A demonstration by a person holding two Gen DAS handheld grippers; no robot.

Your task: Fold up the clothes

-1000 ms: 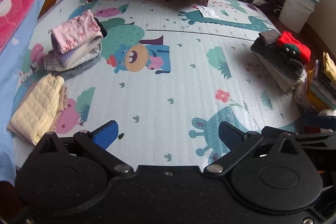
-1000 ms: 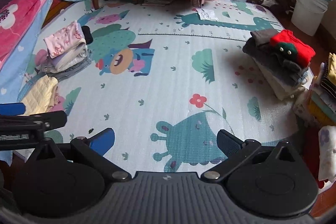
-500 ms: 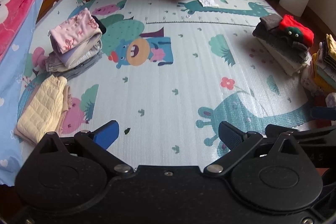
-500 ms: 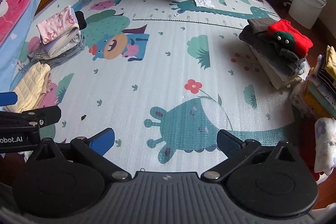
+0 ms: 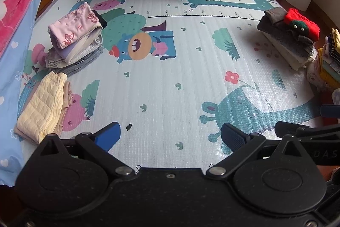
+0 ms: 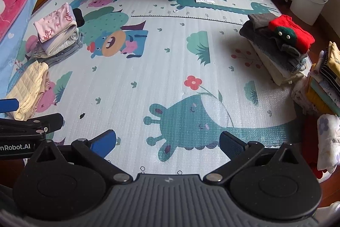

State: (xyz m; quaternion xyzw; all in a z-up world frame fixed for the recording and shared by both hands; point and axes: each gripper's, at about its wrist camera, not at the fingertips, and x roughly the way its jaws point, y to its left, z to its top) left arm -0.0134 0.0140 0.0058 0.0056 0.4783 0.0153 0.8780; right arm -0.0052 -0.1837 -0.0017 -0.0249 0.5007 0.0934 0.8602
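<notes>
Black-framed left gripper (image 5: 170, 137) and right gripper (image 6: 167, 142) both hang spread and empty; reaching right could topple the leaning grey-and-red folded stack (image 6: 276, 46).

Folded pink-topped stack (image 5: 74, 39) and yellow quilted garment (image 5: 42, 107) left; red-topped stack (image 5: 291, 35) right.

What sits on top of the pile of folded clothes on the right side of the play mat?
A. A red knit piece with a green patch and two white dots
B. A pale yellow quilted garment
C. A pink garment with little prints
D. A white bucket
A: in the right wrist view the red knit piece, with its green patch and two white dots, lies on top of the grey and cream folded pile on the play mat.
</notes>
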